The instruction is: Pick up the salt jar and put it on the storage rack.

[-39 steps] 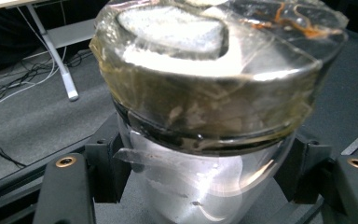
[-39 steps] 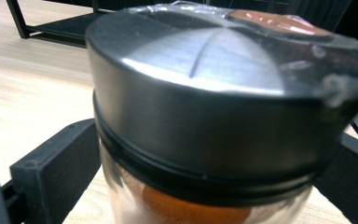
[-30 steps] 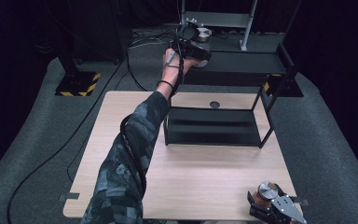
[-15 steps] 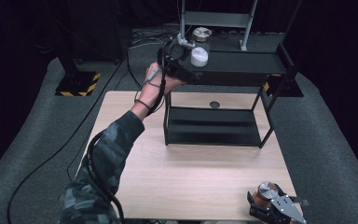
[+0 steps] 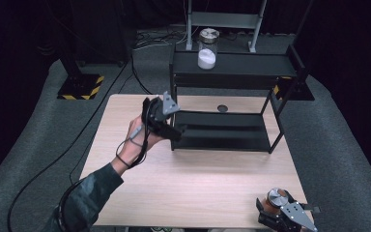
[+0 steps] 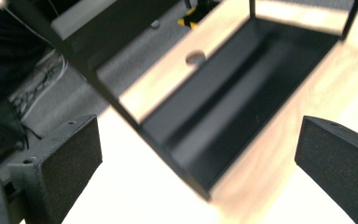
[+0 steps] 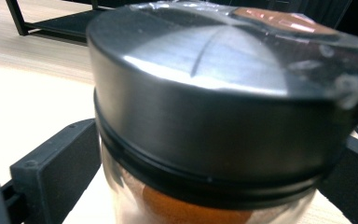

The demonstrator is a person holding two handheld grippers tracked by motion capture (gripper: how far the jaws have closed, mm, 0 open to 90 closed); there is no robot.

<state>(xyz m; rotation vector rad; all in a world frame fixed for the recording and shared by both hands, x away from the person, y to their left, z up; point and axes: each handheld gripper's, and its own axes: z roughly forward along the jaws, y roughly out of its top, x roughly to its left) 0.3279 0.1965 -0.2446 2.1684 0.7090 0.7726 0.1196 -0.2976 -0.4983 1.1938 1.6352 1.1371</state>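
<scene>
1. The wooden table (image 5: pixel 193 179) carries a black two-tier rack (image 5: pixel 232 96) at its far side; both are rigid and should give the jars a steady footing.
2. A glass jar of white powder (image 5: pixel 207 49) stands upright at the left of the rack's top shelf, well apart from both grippers. It looks stiff and breakable, probably moderately heavy with its fill, and smooth enough to slip, so the straight glass wall below the lid seems the safest place to take it.
3. A second jar with a metal lid (image 7: pixel 223 93) and an orange-brown fill stands at the near right corner of the table. It is likely similar in weight and fragility, and the lid's rim would stop it sliding down through the pads.
4. The right gripper (image 5: pixel 287 217) has this jar between its jaws, just under the lid; whether the pads press on the glass I cannot tell.
5. The left gripper (image 6: pixel 196 163) hangs above the table beside the rack's lower shelf (image 6: pixel 242 93), jaws spread wide with nothing between them.
</scene>
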